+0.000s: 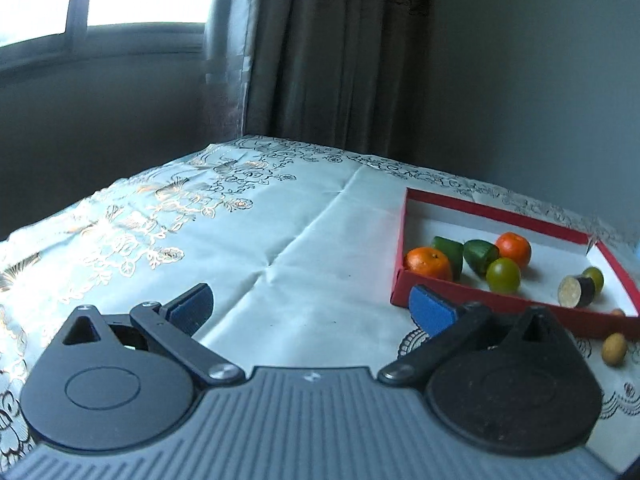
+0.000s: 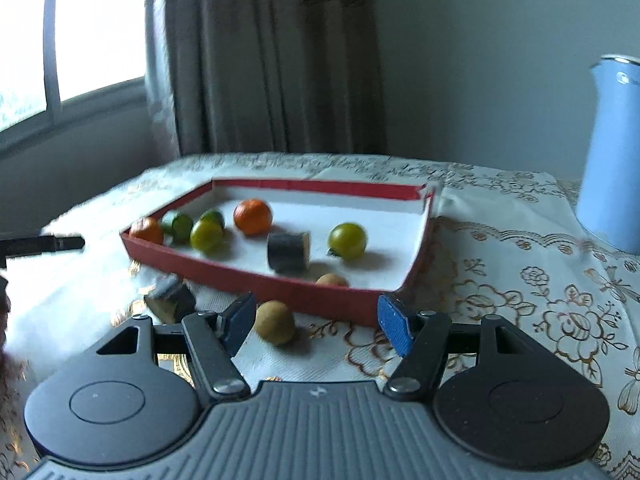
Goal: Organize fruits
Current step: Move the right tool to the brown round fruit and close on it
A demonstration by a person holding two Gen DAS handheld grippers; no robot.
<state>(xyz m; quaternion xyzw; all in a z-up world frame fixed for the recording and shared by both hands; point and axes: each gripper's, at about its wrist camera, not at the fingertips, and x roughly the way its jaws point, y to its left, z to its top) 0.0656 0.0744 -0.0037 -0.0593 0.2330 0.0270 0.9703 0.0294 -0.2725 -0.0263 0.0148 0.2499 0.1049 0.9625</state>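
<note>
Right tool (image 2: 318, 322) is spread wide, nothing between its blue pads, hanging low over the desk (image 2: 520, 320) just in front of the red tray (image 2: 280, 286). The key relation: a small tan fruit (image 2: 275, 322) lies on the cloth outside the tray, just beside the near wall, and sits inside the gap of the right tool but off-centre, close to the left-side pad, well apart from the right-side one. It's roundish, so no long axis to line up with. Judgement: nudge the tool a bit to the left so the fruit is centred, then close.

A dark cut chunk (image 2: 172, 300) w/ a pale face also lies outside the tray, further left, past the left-side pad. Looks blurred, can't tell its shape well.

Left tool (image 1: 311, 304) is also spread, empty, over bare cloth to the left of the tray (image 1: 460, 288). From there the tan fruit (image 1: 614, 349) is far off to the right, beyond the tray's near corner. So the right one is clearly nearer.

In the tray already: two oranges, green pieces, yellow-green round ones, a dark chunk, another tan one.
</note>
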